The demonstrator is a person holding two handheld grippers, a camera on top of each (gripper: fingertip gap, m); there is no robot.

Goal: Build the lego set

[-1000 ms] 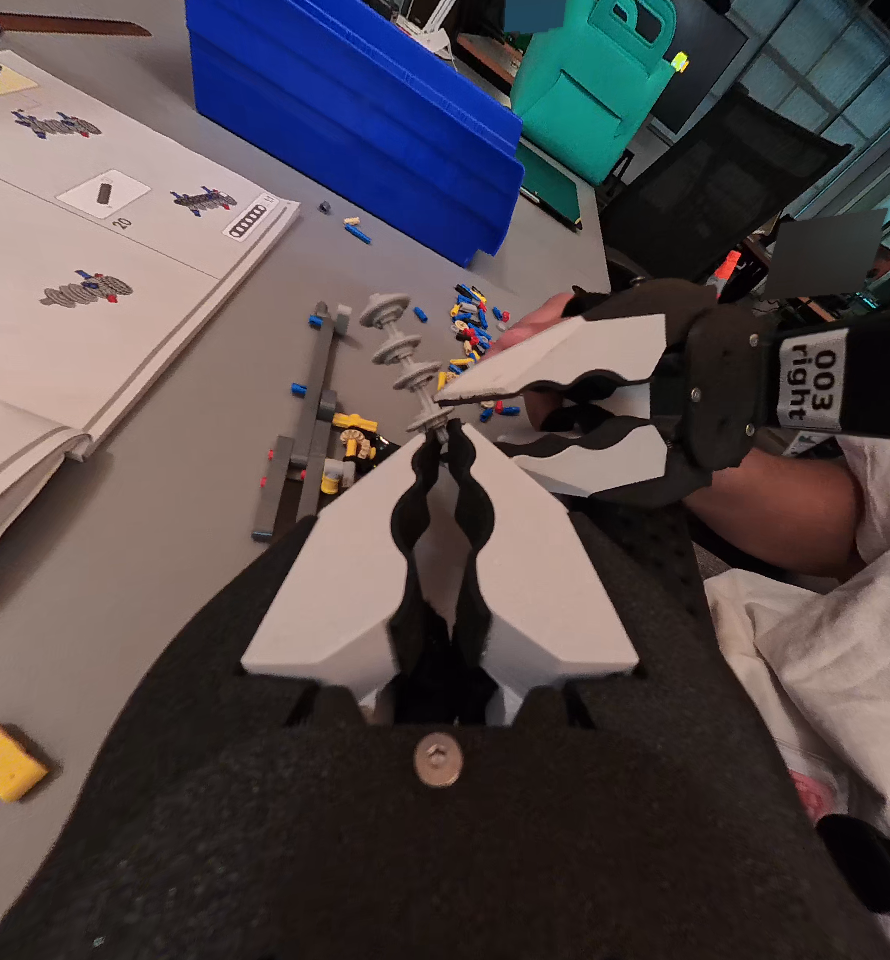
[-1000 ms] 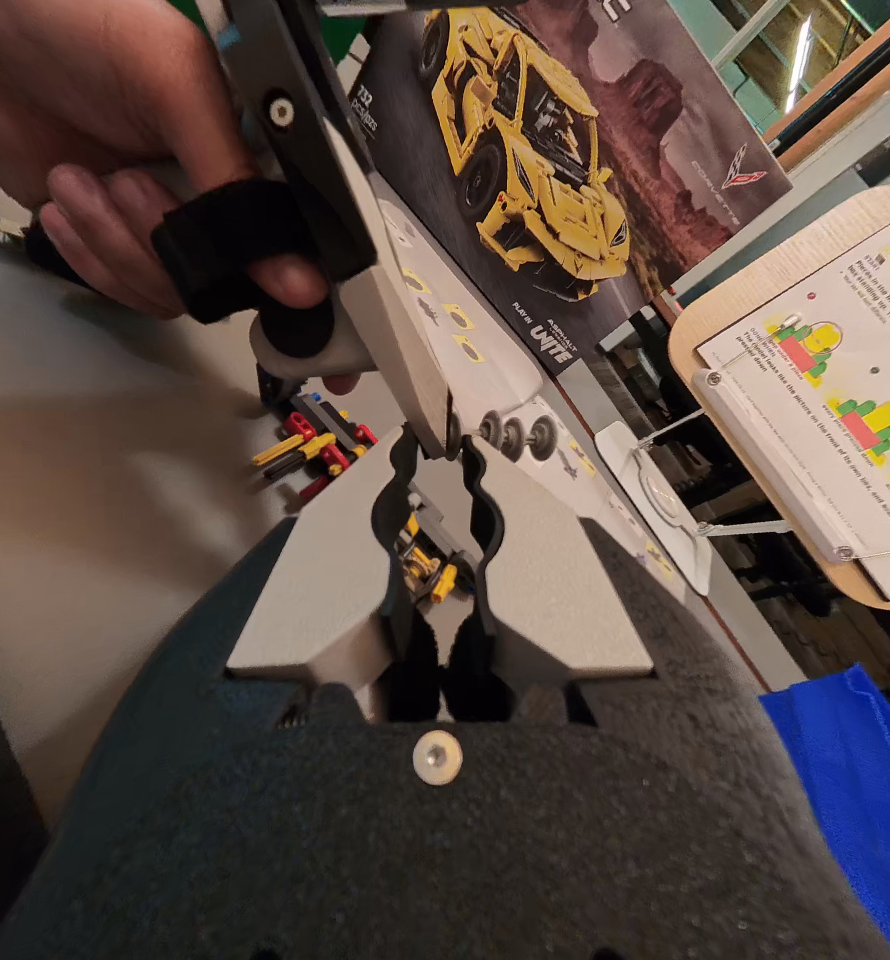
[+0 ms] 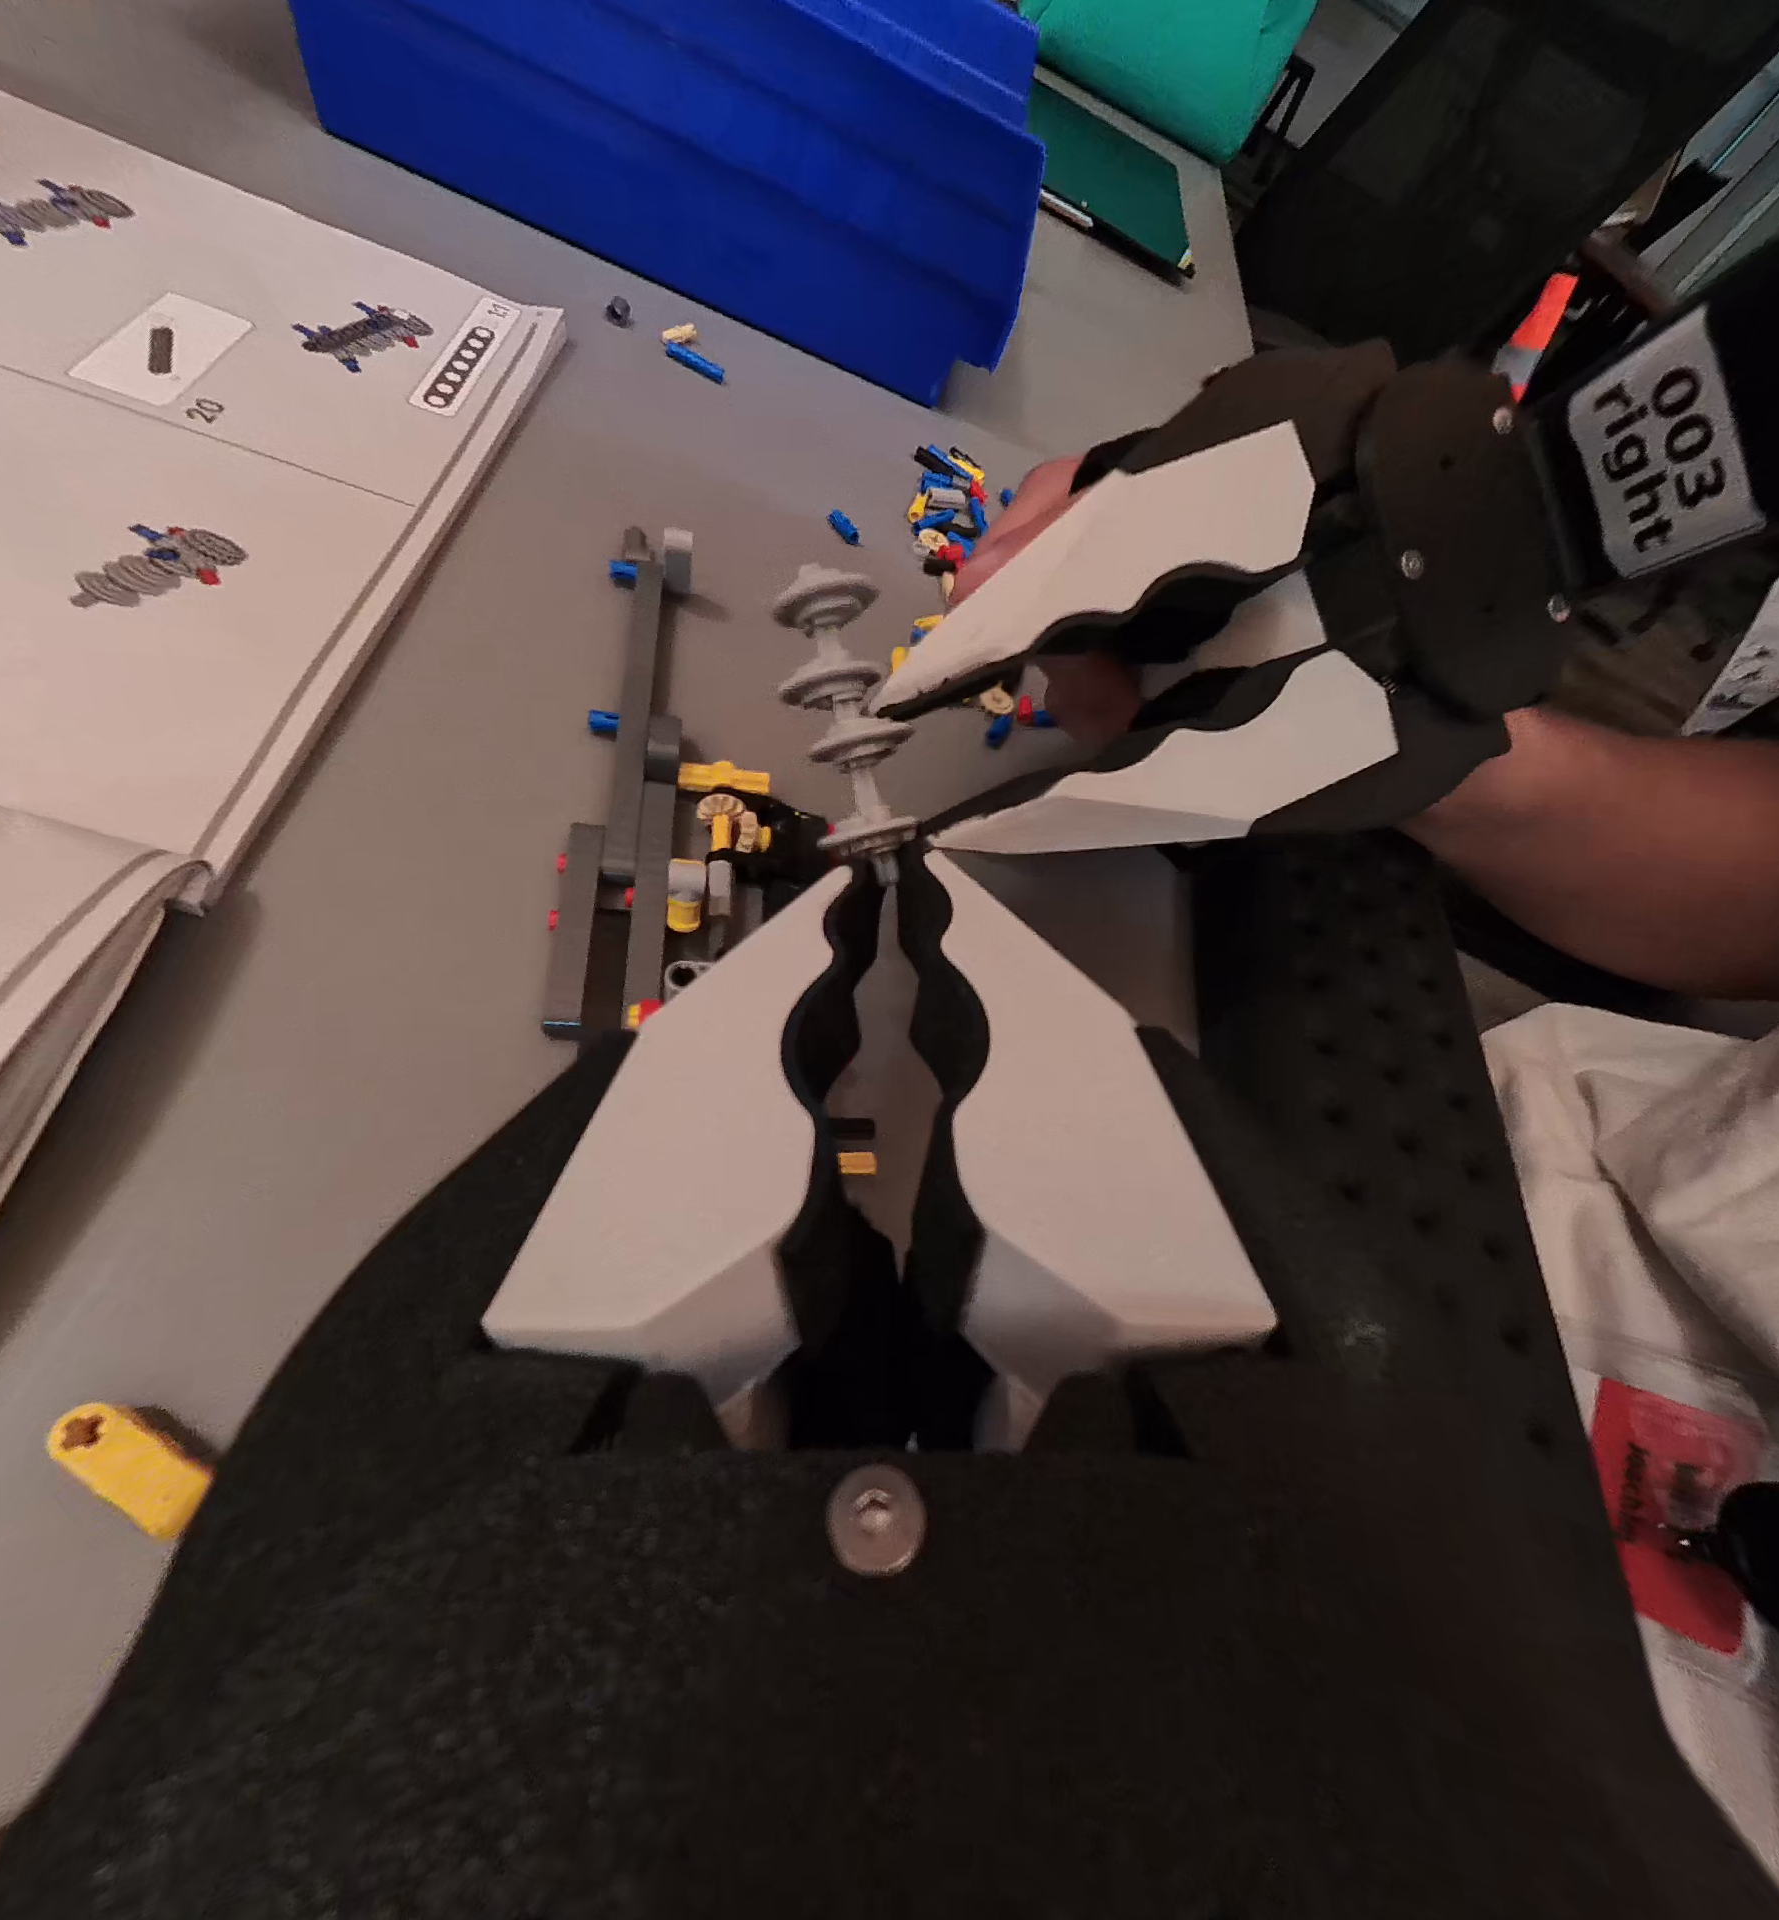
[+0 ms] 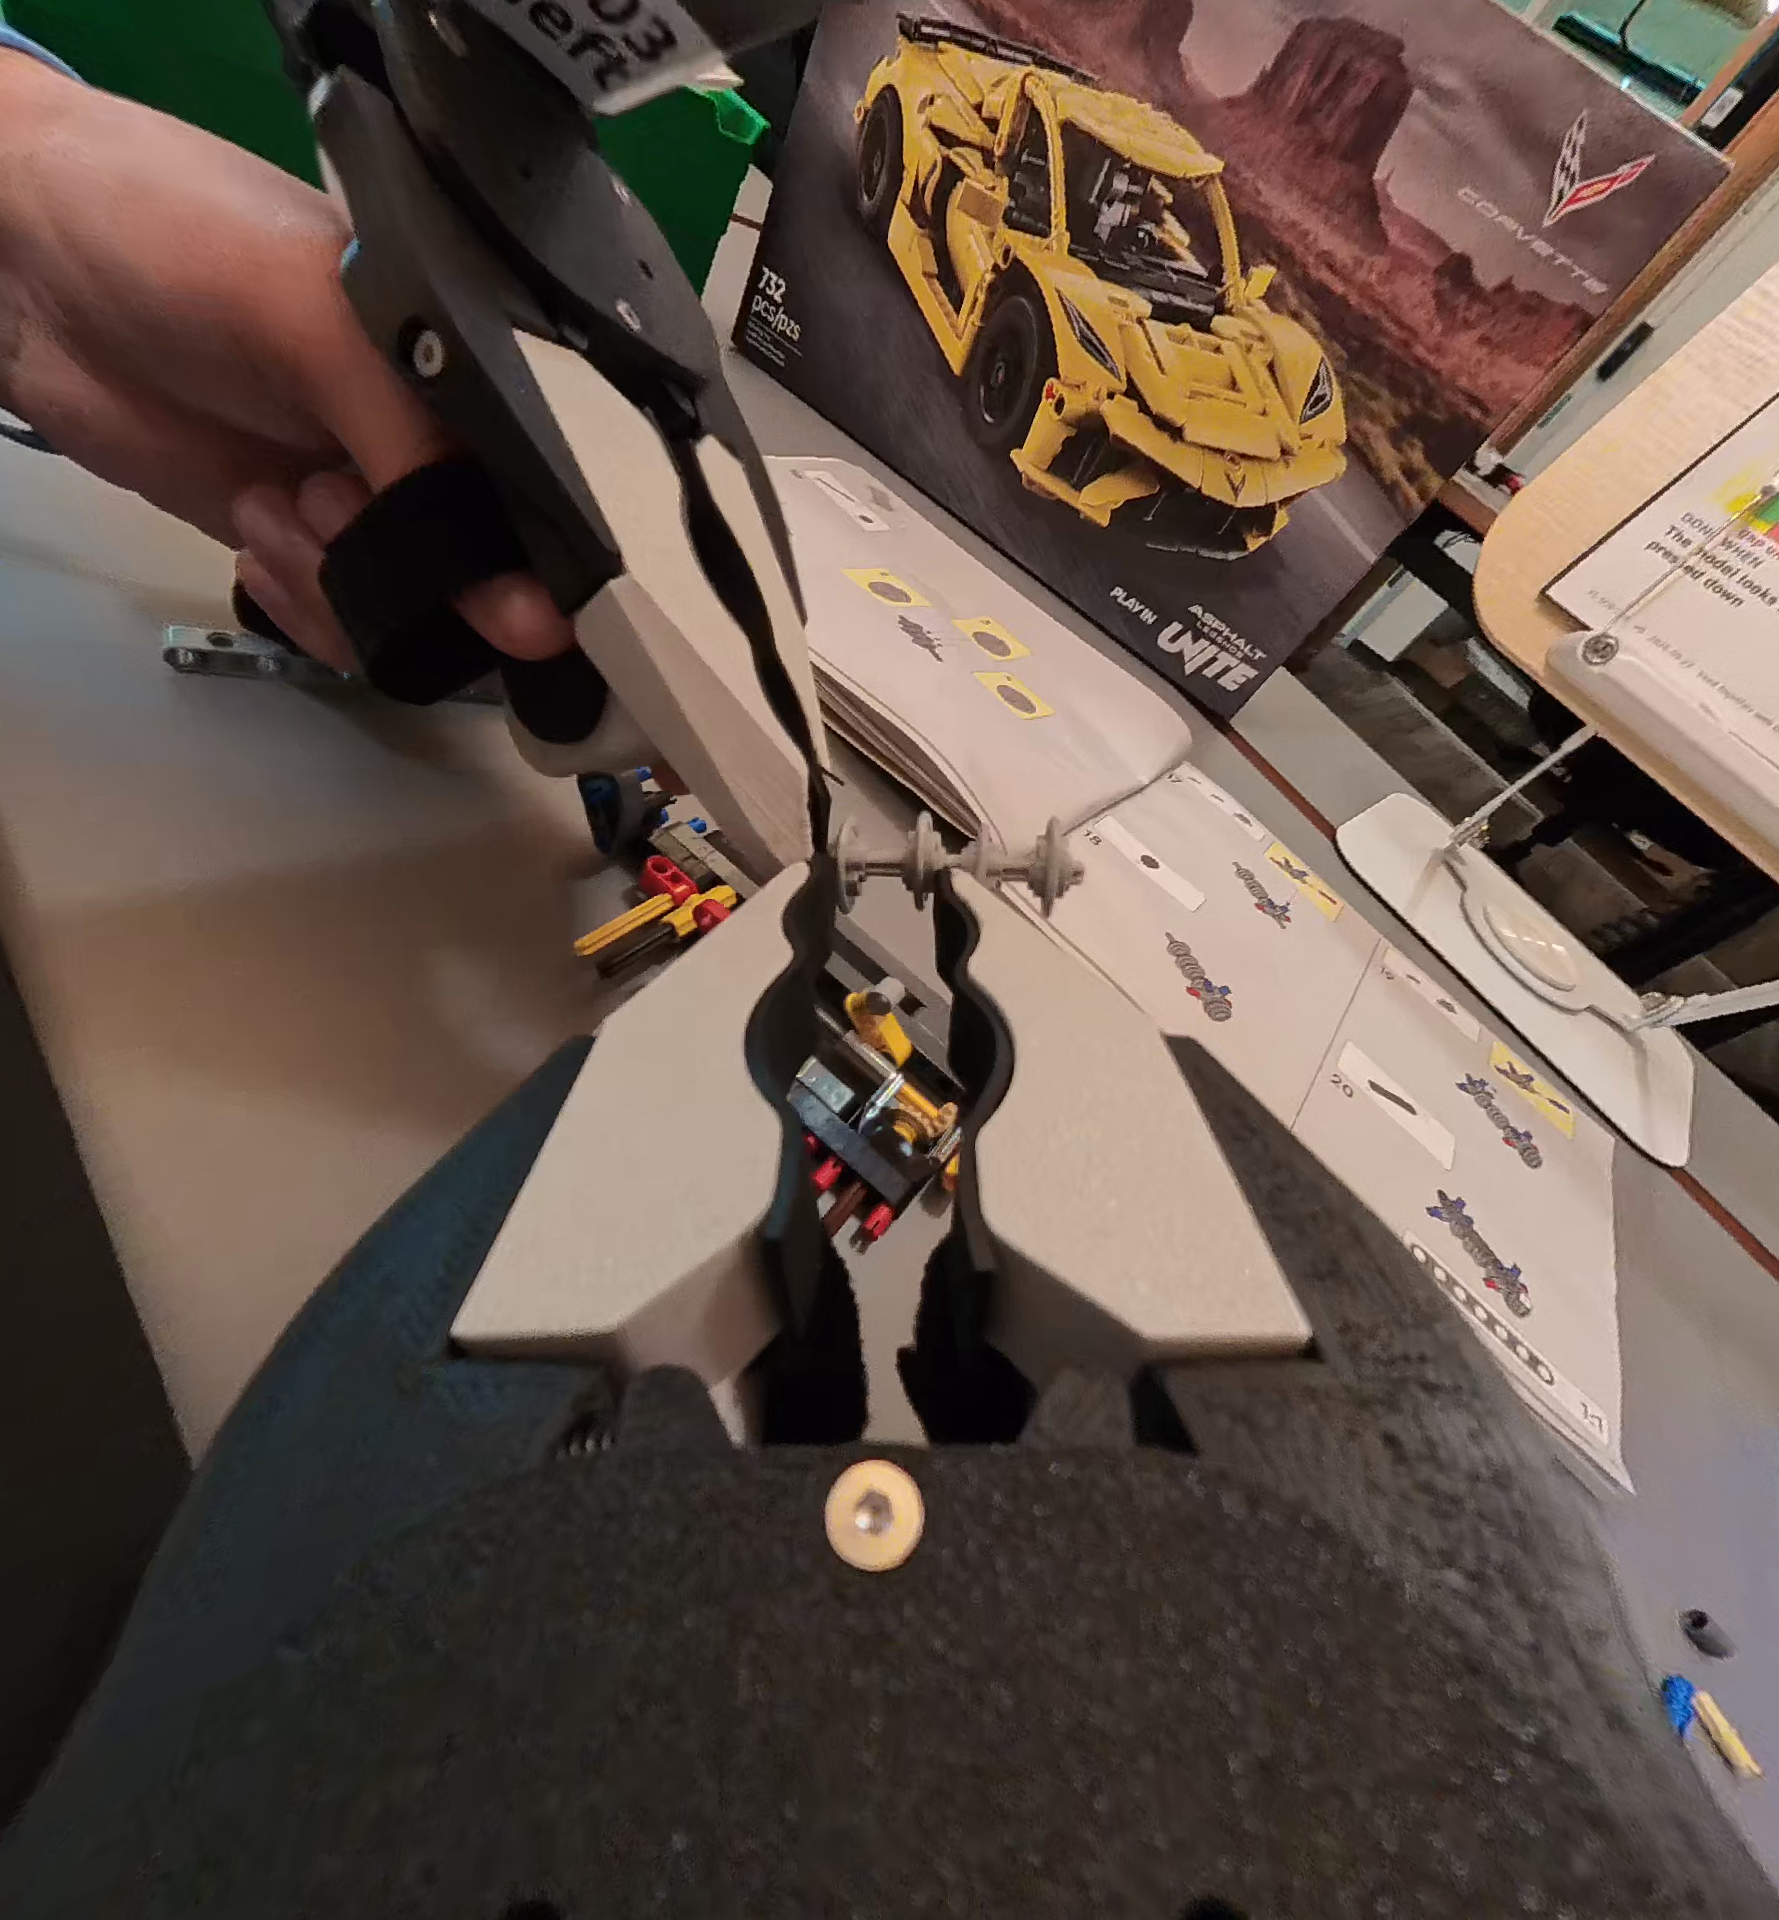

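A grey axle with several grey discs (image 3: 843,675) sticks out from my left gripper (image 3: 885,868), which is shut on its near end. My right gripper (image 3: 906,771) comes in from the right, open, with one fingertip on each side of a stretch of the axle. In the right wrist view the axle (image 4: 952,868) runs across my right gripper's tips (image 4: 880,888), with two discs between them. I cannot tell whether they touch the discs. My left gripper (image 4: 817,842) comes down from the upper left, held by a hand.
A partly built grey and yellow lego frame (image 3: 646,831) lies on the grey table below the axle. An open instruction booklet (image 3: 189,520) is at left, blue bins (image 3: 708,156) behind, a pile of small parts (image 3: 947,509), a yellow piece (image 3: 126,1465), and the set's box (image 4: 1176,312). The grippers are tip to tip, or close to it.
My right gripper has moved in along the axle, so two discs now lie between its fingertips. My left gripper still holds the axle end.
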